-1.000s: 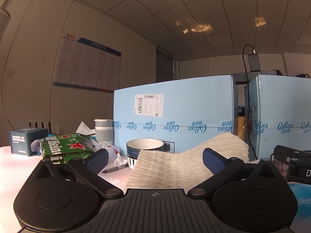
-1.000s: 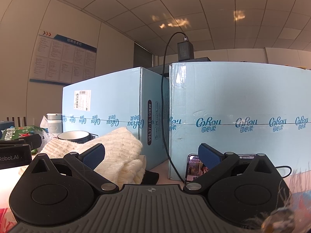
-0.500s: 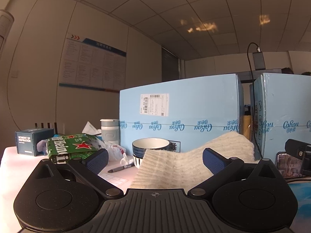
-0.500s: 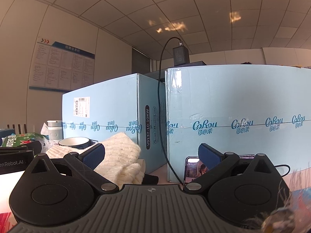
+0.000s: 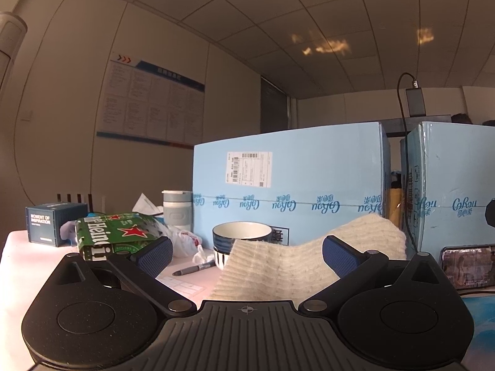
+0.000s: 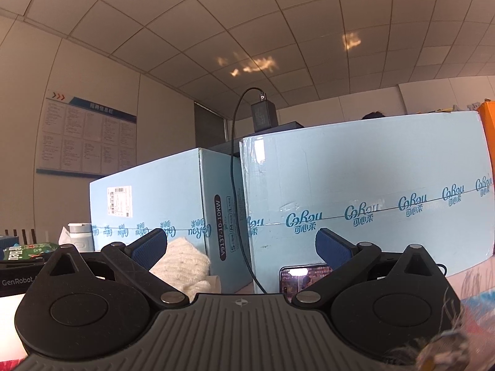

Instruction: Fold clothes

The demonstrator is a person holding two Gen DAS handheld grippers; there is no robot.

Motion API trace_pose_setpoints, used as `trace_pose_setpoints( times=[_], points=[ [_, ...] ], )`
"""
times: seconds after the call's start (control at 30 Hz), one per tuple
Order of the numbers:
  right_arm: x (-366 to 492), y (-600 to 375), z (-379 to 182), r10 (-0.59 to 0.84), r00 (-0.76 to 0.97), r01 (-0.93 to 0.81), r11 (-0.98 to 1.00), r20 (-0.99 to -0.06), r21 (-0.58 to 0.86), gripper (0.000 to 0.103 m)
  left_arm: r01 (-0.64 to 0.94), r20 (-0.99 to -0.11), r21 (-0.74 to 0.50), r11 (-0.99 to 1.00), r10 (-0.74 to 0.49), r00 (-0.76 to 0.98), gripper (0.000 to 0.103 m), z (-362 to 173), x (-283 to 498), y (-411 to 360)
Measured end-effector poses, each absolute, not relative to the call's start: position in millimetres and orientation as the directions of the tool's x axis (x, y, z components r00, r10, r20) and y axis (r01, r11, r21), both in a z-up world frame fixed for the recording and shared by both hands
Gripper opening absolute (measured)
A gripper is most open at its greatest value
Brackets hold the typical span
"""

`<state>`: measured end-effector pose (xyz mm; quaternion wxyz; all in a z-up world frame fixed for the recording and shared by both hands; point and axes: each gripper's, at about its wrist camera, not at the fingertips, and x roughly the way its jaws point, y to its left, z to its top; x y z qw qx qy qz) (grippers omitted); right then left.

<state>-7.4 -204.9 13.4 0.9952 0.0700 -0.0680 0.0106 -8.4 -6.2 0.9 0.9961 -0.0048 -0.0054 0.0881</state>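
Sweater (image 5: 297,262) | left view only: bowl (image 5: 242,235) | left gripper (image 5: 247,255), right gripper (image 6: 241,247) wide apart, empty

Two blue boxes (image 6: 148,204) (image 6: 371,198), two stacked bowls (image 5: 242,235) (image 5: 221,256), one sweater (image 5: 297,262)

An office: grid ceiling tiles (image 5: 278,15), wall notice board (image 5: 148,108), stacked cartons (image 6: 355,201).

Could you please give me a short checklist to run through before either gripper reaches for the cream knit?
1. Left tongs open: ok.
2. Right tongs open: ok.
3. Both tongs hold nothing: ok.
4. Cream knit in view ahead of left tongs: ok.
5. Knit lying flat: not ok, it is humped on its right side.
6. Bowl and pen apart from the knit: cannot tell.
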Motion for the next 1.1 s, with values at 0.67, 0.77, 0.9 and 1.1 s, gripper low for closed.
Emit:
trace_pose_setpoints(
  times=[0.67,0.77,0.9,1.1],
  points=[
    [-95.7,-260.7,39.6,-0.110,0.987,0.077,0.964,0.119,0.254,0.103,0.025,0.284,-0.005,1.000,-0.022,0.958,0.103,10.3,-60.8,-24.4],
    [-114.1,-280.1,41.2,-0.127,0.985,0.088,0.955,0.121,0.284,0.103,0.093,0.290,0.006,0.996,-0.091,0.953,0.103,16.4,-69.4,-43.4],
    [-137.4,-308.0,41.9,-0.183,0.974,0.138,0.946,0.135,0.292,0.103,0.185,0.316,0.040,0.982,-0.188,0.930,0.103,25.0,-81.3,-73.7],
    [-183.6,-369.0,37.0,-0.338,0.929,0.274,0.902,0.151,0.334,0.103,0.322,0.398,0.133,0.937,-0.348,0.849,0.103,44.5,-91.4,-150.6]
  ],
)
